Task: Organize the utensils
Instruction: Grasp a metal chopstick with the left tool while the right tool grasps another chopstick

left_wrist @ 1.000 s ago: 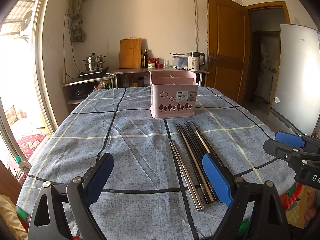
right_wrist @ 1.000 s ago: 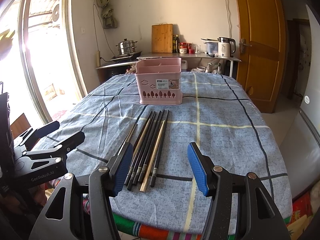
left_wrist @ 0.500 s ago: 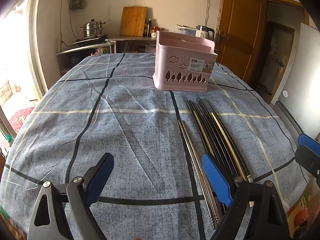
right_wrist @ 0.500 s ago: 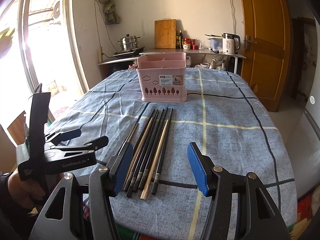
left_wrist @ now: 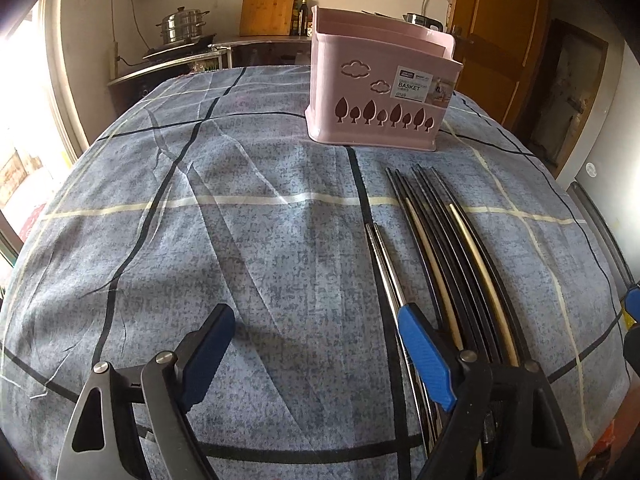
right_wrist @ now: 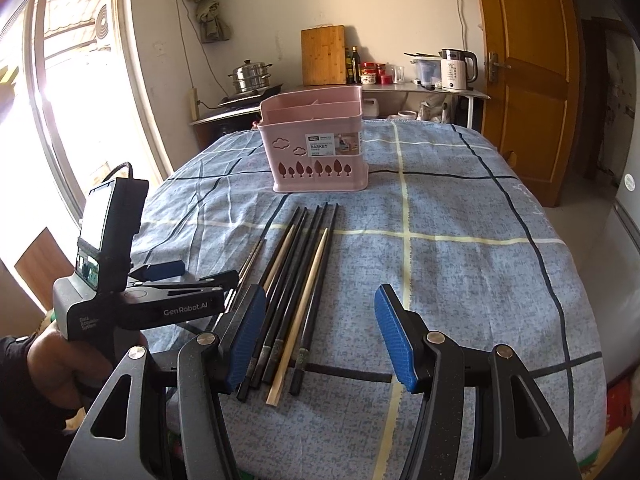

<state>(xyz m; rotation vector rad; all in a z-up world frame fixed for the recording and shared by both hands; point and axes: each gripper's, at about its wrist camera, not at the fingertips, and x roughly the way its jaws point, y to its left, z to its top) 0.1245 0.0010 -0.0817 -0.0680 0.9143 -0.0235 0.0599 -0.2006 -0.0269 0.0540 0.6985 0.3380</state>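
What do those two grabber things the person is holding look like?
Each is a black clamp-shaped tool with two fingers, silver rivets and ribbed blue pads. The left gripper has "GenRobot.AI" printed in white on its side, a boxy black and grey unit standing on top and a thin black cable looping above it. A dark sleeve covers the wrist holding it. The right gripper has the same build.

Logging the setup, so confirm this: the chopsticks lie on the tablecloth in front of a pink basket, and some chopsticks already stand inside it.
One thing is wrong: the pink basket holds nothing. The right wrist view looks into its open top and shows bare compartments. All the chopsticks lie on the tablecloth in front of it.
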